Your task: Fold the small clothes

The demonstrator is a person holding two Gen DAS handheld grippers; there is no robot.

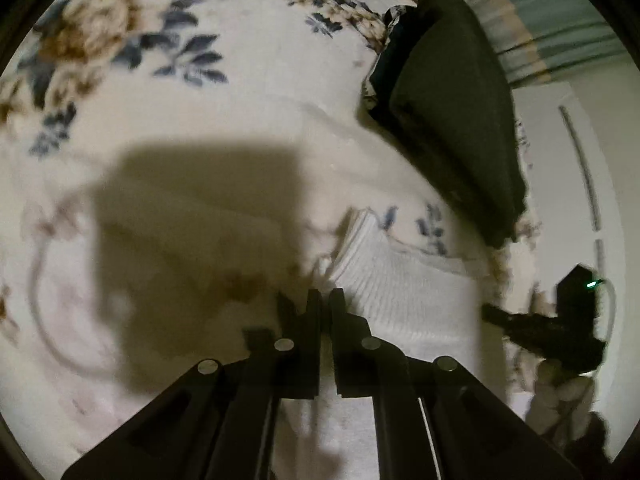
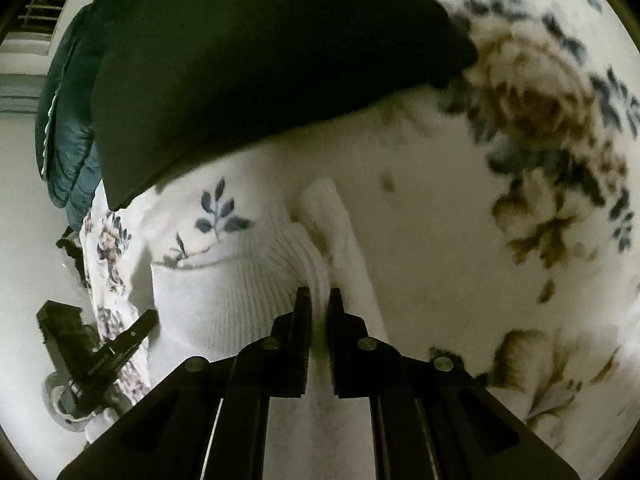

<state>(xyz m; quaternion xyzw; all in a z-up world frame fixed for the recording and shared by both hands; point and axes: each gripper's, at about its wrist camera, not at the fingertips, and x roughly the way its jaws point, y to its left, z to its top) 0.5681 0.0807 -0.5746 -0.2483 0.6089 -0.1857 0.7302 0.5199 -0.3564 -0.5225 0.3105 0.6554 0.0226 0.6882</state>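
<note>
Left wrist view showed my left gripper (image 1: 325, 300) pinched on the white garment (image 1: 400, 300) on the bed (image 1: 240, 100); my right gripper (image 2: 319, 300) clamped its ribbed edge too, I judged to lift both ends for folding.

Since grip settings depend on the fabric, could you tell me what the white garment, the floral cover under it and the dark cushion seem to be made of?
White garment: a soft ribbed knit, probably cotton or a blend; fine parallel ribs show.
Floral cover: plush, fleece-like fabric with a printed pattern; its edges look fuzzy, though blur leaves this open.
Dark cushion: matte woven cloth without sheen; the weave is too dim to tell.
</note>
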